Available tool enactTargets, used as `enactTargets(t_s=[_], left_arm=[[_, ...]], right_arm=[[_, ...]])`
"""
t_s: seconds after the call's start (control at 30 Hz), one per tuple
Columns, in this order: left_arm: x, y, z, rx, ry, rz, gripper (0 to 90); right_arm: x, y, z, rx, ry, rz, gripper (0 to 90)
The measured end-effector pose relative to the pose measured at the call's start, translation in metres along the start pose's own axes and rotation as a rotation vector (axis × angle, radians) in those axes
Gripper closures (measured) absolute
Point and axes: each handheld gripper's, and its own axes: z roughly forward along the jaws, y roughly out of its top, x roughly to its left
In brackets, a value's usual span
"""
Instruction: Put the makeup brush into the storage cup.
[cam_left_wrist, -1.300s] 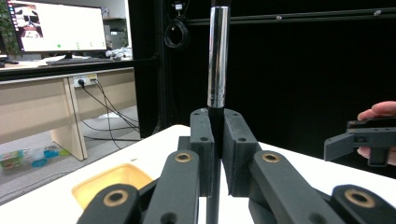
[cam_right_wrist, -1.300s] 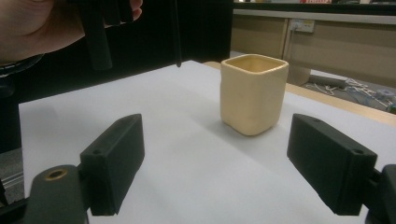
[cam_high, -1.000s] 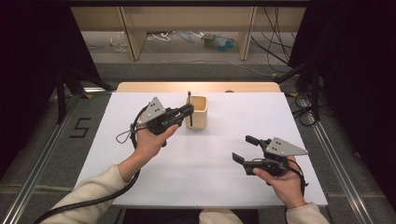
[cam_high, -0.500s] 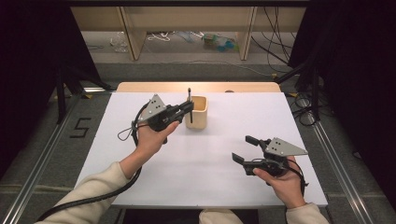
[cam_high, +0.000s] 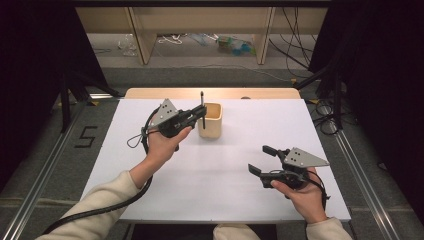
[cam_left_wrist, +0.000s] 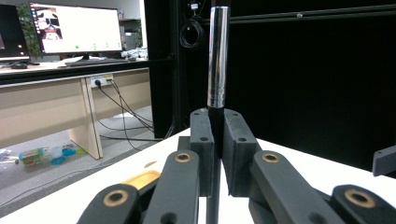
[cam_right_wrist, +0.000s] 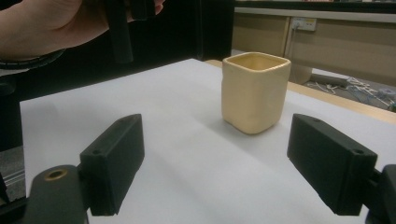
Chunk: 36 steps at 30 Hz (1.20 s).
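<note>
We hold the left hand-held gripper (cam_high: 199, 114) above the far middle part of the white counter (cam_high: 225, 175), and it is clenched on a thin pen (cam_high: 202, 102). In the left gripper view the two black jaws press on the pen (cam_left_wrist: 217, 60) from both sides; its dark lower shaft passes down between them and its shiny silver part rises above them. The pen stands upright. In the high view it is just at the left rim of the beige cup (cam_high: 210, 121), touching or very near to it; we cannot tell if its lower tip is inside the cup.

The cup stands upright near the far edge of the counter, about in the middle between the left and right edges. In the right gripper view the cup (cam_right_wrist: 255, 91) has a square mouth with rounded corners.

Our right hand-held gripper (cam_high: 263, 160) is near the near right corner of the counter, well apart from the cup. It is released: its jaws stand wide and nothing is between them.
</note>
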Motion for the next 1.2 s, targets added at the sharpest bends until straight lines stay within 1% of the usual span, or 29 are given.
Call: enactTargets(t_s=[0.03,0.07,0.2,0.3,0.33,0.37,0.4,0.47,0.53,0.57,1.07,1.2], left_arm=[[0.0,0.0,0.0,0.002,0.003,-0.001,83.8],[0.001,0.0,0.001,0.001,0.005,-0.002,83.8],[0.002,0.0,0.002,0.002,0.011,-0.002,83.8],[0.004,0.0,0.002,0.001,0.016,0.001,83.8],[0.005,0.001,0.003,0.004,0.016,0.008,83.8],[0.006,0.001,0.003,0.003,0.017,0.011,83.8],[0.006,0.001,0.003,0.0,0.018,0.0,83.8],[0.006,0.002,0.004,-0.002,0.02,-0.002,83.8],[0.007,0.002,0.005,-0.002,0.021,-0.004,83.8],[0.007,0.002,0.005,-0.007,0.023,-0.012,83.8],[0.007,0.003,0.012,-0.007,0.025,-0.004,83.7],[0.008,0.003,0.013,-0.01,0.024,-0.005,83.8]], right_arm=[[0.0,0.0,0.001,-0.007,-0.005,0.002,20.0],[0.0,0.0,0.0,0.001,0.002,0.001,20.0],[0.001,0.0,0.001,-0.006,-0.003,0.001,20.0],[0.0,0.0,0.001,-0.008,0.005,0.0,20.1],[0.0,0.0,0.001,-0.005,0.0,0.001,20.1],[0.0,0.0,0.001,-0.008,0.005,0.0,20.1],[0.0,0.0,0.001,-0.008,0.005,0.0,20.1],[0.0,0.0,0.001,-0.004,-0.002,0.001,20.0],[0.0,0.0,0.001,-0.005,0.002,0.001,20.1],[0.0,0.0,0.001,-0.005,0.002,0.001,20.1],[0.0,-0.001,0.002,-0.008,0.007,0.001,20.1],[0.0,-0.001,0.001,-0.003,0.001,0.001,20.1]])
